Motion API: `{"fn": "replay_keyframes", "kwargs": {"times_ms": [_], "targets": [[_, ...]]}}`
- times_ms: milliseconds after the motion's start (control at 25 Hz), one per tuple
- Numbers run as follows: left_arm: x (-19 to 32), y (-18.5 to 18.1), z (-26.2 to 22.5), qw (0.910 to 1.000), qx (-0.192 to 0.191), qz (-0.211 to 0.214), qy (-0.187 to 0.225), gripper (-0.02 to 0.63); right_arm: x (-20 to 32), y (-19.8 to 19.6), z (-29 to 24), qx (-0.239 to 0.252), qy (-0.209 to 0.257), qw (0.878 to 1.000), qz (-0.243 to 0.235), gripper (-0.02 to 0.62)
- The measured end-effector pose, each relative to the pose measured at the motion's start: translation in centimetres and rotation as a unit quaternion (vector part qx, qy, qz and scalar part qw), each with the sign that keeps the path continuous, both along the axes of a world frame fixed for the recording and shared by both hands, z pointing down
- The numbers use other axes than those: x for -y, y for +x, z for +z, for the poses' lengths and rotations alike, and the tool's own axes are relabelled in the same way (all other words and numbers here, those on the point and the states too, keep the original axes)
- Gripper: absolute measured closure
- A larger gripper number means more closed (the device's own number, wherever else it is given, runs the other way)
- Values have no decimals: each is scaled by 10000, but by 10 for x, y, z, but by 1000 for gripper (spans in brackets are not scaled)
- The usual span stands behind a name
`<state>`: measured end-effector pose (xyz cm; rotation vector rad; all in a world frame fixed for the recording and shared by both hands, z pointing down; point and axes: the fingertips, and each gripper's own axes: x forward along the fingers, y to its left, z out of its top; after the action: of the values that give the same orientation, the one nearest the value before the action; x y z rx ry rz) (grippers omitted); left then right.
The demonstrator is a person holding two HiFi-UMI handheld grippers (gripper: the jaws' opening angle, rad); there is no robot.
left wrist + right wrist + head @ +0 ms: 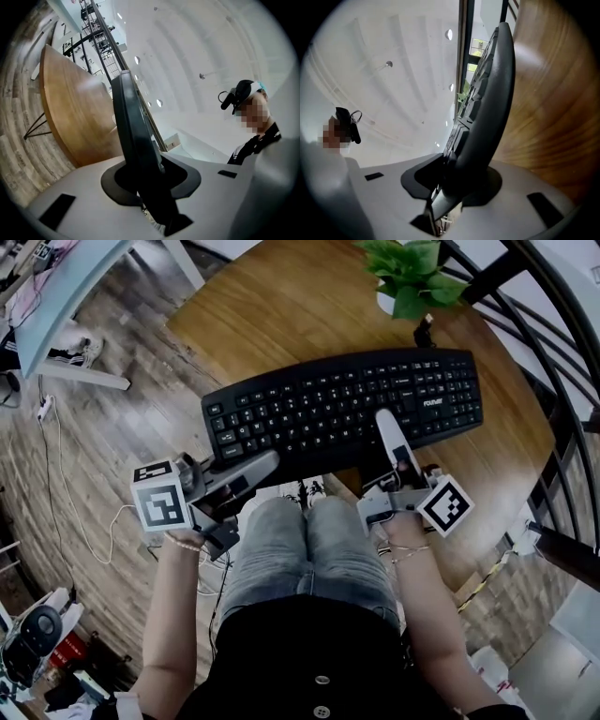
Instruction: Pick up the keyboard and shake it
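Observation:
The black keyboard (347, 404) lies crosswise in front of me, keys up, over the near edge of the round wooden table (281, 306). My left gripper (267, 465) is shut on its near left edge. My right gripper (389, 432) is shut on its near edge right of the middle. In the left gripper view the keyboard (131, 122) runs edge-on between the jaws of the left gripper (150, 176). The right gripper view shows the keyboard (492, 103) the same way, clamped by the right gripper (454, 180), with the wooden top beyond its underside.
A potted green plant (412, 273) stands at the table's far side, and the keyboard's cable end (424, 332) lies just behind the keyboard. A black railing (562, 381) curves along the right. My knees (309, 540) are under the table's near edge. A white desk (66, 287) stands far left.

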<state>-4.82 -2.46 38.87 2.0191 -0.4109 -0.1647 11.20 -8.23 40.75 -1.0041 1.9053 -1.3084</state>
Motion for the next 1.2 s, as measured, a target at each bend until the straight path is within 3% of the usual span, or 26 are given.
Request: {"fn": "replay_keyframes", "kwargs": {"times_ms": [280, 560, 840, 1200], "targets": [[5, 2, -41, 9977, -119, -117, 653, 499, 8, 1, -57, -44, 739, 9972, -137, 479], [47, -28, -92, 9892, -281, -227, 1419, 499, 53, -33, -134, -297, 1650, 9851, -386, 482], [40, -33, -120, 9752, -306, -355, 2162, 499, 44, -41, -181, -530, 2452, 9665, -538, 483], [48, -34, -161, 9459, -128, -427, 3215, 499, 45, -41, -227, -391, 3207, 9444, -618, 486]]}}
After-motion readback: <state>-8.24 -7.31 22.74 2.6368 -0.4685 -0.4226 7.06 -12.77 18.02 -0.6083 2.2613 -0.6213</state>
